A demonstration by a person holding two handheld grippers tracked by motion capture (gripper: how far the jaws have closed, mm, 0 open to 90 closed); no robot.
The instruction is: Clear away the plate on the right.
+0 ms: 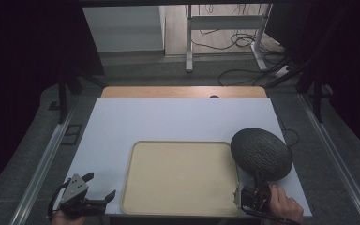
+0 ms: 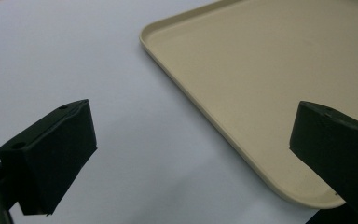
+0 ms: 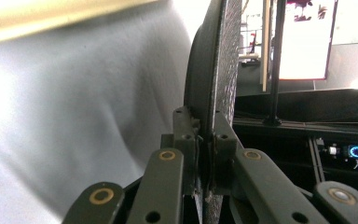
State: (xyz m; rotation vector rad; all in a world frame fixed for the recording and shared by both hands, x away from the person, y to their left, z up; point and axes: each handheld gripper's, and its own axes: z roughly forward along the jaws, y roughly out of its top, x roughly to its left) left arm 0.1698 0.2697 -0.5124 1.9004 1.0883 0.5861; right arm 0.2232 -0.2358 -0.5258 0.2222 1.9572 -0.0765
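At the bench's (image 1: pixel 168 122) near right corner, the right tool (image 3: pixel 204 154) is clamping a dark textured plate's (image 1: pixel 261 153) rim; the left tool (image 1: pixel 98 185) is gaping wide beside the tray (image 1: pixel 180 178). No writing is showing.

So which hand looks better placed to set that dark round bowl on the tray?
The right. The right gripper is already clamped on the dark bowl's rim beside the tray, while the left gripper hangs open at the tray's other side.
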